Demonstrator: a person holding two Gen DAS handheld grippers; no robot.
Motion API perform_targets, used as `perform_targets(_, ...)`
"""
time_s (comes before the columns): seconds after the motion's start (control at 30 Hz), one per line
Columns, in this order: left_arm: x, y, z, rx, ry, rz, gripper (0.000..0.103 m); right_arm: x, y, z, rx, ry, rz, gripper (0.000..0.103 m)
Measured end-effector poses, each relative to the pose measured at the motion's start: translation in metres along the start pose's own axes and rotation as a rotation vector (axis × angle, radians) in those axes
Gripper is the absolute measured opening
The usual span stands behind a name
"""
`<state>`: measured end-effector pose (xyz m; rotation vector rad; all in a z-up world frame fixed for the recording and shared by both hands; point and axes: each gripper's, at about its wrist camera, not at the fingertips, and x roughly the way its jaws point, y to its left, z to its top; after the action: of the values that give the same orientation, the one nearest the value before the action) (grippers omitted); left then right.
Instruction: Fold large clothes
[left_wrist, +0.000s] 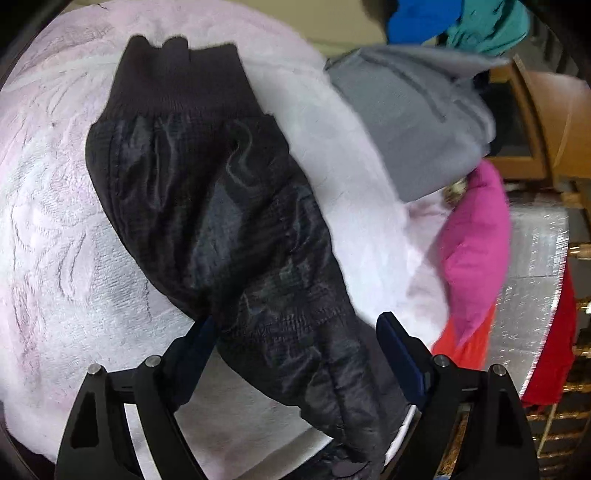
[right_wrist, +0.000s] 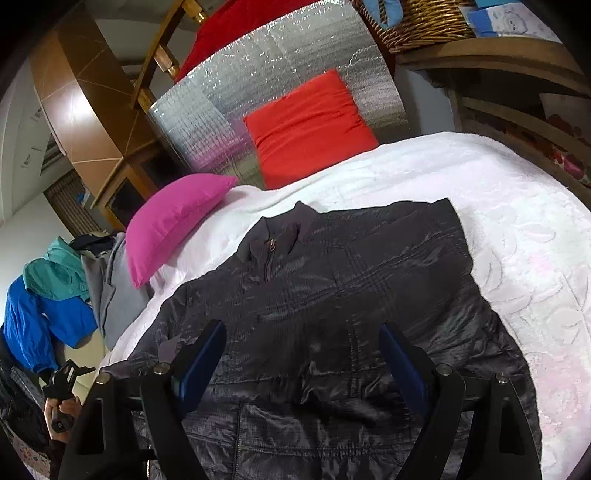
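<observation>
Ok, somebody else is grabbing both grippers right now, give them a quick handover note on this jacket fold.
Left gripper: jaws wide, the jacket's sleeve lies between them across the pale blanket; pads are not clamping it.
Right gripper: open, empty, over the body of the dark jacket.
Jacket is spread front up on the blanket, zip closed, collar toward the pink pillow and the orange pillow.
Done: jacket laid out.
Left: fold the sleeves onto the body, then fold the body. Other clothes wait in a pile at the bed's edge.
</observation>
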<state>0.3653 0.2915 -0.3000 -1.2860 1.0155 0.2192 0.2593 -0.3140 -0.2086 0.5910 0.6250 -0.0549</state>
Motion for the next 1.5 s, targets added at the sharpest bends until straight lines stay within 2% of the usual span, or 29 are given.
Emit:
perform_targets(0.13, 0.022, -0.002, 0.006, -0.050, 0.104, 0.064, 0.089, 0.007, 0.002, -0.001, -0.007, 0.023, 0.003, 0.087)
perform_targets(0.23, 0.026, -0.011, 0.008, -0.045, 0.107, 0.095, 0.090, 0.012, 0.004, -0.003, -0.028, 0.034, -0.011, 0.087)
perform_targets(0.4, 0.024, -0.013, 0.005, -0.034, 0.056, 0.086, 0.088, 0.016, -0.002, -0.001, -0.017, 0.048, -0.027, 0.087)
perform_targets(0.47, 0.022, -0.012, 0.003, -0.015, 0.031, 0.089, 0.069, 0.015, -0.005, 0.000, -0.001, 0.044, -0.029, 0.087)
perform_targets(0.5, 0.019, -0.012, 0.001, 0.001, 0.017, 0.085, 0.051, 0.013, -0.006, 0.000, 0.005, 0.040, -0.026, 0.087)
perform_targets(0.57, 0.018, -0.014, 0.002, 0.032, -0.006, 0.060, 0.040, 0.011, -0.006, 0.000, 0.006, 0.034, -0.024, 0.087)
perform_targets(0.6, 0.014, -0.018, 0.000, 0.059, -0.032, 0.049, 0.033, 0.010, -0.005, 0.000, 0.003, 0.031, -0.024, 0.087)
perform_targets(0.7, 0.002, -0.039, -0.009, 0.174, -0.106, 0.062, 0.026, 0.008, -0.003, -0.001, -0.004, 0.024, -0.030, 0.087)
perform_targets(0.83, -0.010, -0.054, -0.019, 0.271, -0.176, 0.067, 0.021, 0.008, -0.003, -0.003, 0.005, 0.025, -0.031, 0.087)
perform_targets(0.93, -0.018, -0.066, -0.029, 0.347, -0.232, 0.043, 0.020, 0.016, -0.008, -0.005, 0.025, 0.062, -0.065, 0.085)
perform_targets(1.03, -0.028, -0.082, -0.041, 0.453, -0.287, -0.006, 0.018, 0.025, -0.021, -0.006, 0.090, 0.105, -0.062, 0.080)
perform_targets(1.17, -0.029, -0.113, -0.064, 0.593, -0.315, -0.087, 0.018, 0.033, -0.034, -0.008, 0.175, 0.139, -0.042, 0.079)
perform_targets(1.3, -0.022, -0.137, -0.096, 0.742, -0.283, -0.153, 0.017, 0.040, -0.045, -0.011, 0.234, 0.171, -0.025, 0.077)
perform_targets(1.4, -0.013, -0.151, -0.124, 0.852, -0.245, -0.190, 0.017, 0.041, -0.050, -0.012, 0.266, 0.177, -0.008, 0.066)
perform_targets(1.47, -0.009, -0.158, -0.142, 0.924, -0.224, -0.212, 0.017, 0.043, -0.053, -0.013, 0.279, 0.183, 0.002, 0.038)
perform_targets(1.5, -0.007, -0.163, -0.153, 0.968, -0.213, -0.226, 0.017, 0.045, -0.054, -0.014, 0.284, 0.192, 0.002, 0.037)
